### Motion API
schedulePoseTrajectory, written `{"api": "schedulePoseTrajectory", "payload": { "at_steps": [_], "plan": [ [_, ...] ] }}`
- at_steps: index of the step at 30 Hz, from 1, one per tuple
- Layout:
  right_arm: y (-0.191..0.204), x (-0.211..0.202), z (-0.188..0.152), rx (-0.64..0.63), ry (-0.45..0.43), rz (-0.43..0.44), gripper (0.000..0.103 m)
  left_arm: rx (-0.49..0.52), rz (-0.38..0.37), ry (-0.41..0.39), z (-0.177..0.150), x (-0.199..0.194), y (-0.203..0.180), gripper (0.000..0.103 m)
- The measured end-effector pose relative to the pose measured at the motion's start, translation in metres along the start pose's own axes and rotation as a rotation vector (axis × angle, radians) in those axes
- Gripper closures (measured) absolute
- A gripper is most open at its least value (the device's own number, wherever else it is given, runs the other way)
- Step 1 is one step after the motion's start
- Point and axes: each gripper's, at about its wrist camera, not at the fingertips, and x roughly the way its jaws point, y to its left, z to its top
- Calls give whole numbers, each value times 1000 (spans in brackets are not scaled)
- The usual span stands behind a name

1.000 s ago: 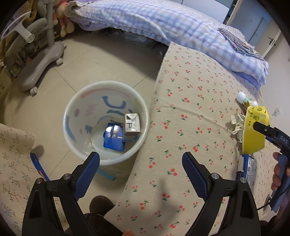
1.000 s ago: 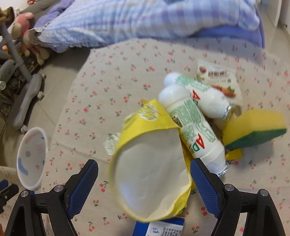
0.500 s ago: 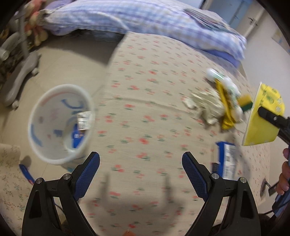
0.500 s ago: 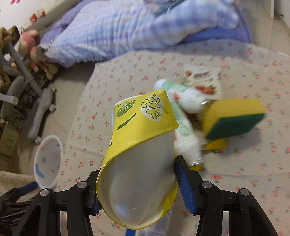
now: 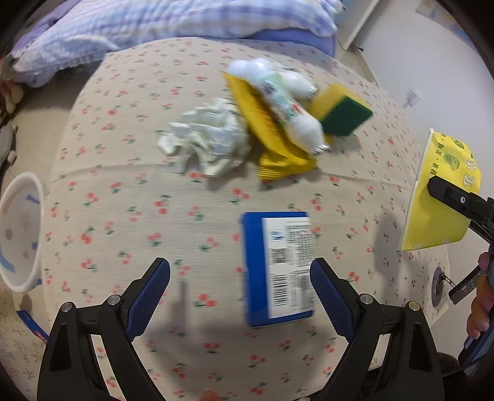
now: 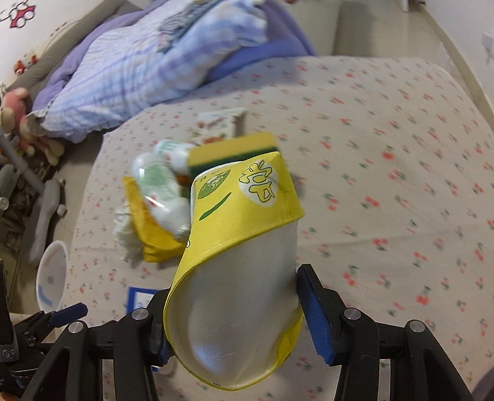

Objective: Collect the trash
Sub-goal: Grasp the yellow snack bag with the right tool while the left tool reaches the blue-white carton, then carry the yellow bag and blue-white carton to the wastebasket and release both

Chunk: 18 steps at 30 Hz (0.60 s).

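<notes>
My right gripper (image 6: 236, 311) is shut on a squashed yellow paper cup (image 6: 240, 277) and holds it above the cherry-print table (image 6: 386, 154); the cup also shows in the left wrist view (image 5: 438, 197). My left gripper (image 5: 240, 296) is open and empty, low over the table, with a blue and white box (image 5: 278, 265) lying between its fingers. Beyond it lie crumpled white paper (image 5: 210, 142), a yellow packet (image 5: 274, 138), white bottles (image 5: 284, 95) and a yellow-green sponge (image 5: 339, 111). The white trash bin (image 5: 18, 240) stands on the floor at the left.
A bed with a checked purple quilt (image 5: 154, 21) lies behind the table. A grey chair base (image 6: 43, 216) and plush toys (image 6: 18, 117) are on the floor at the left. A snack packet (image 6: 219, 121) lies behind the sponge.
My left gripper swung right from over the bin to over the blue box. My right gripper shut on the yellow cup and lifted it off the table.
</notes>
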Motion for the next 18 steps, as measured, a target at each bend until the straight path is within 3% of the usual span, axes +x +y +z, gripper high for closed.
{"api": "schedulePoseTrajectory", "payload": {
  "at_steps": [5,16,18],
  "plan": [
    [-25,-3,-8,17,11,-17,44,1,-62,36,-1,15,-14,10],
    [-40,-1,-13,35,33,-14,44,18,-48,64,-2,32,-24,39],
    [-39,-1,-13,35,35,-12,44,22,-44,65,-3,36,-26,41]
  ]
}}
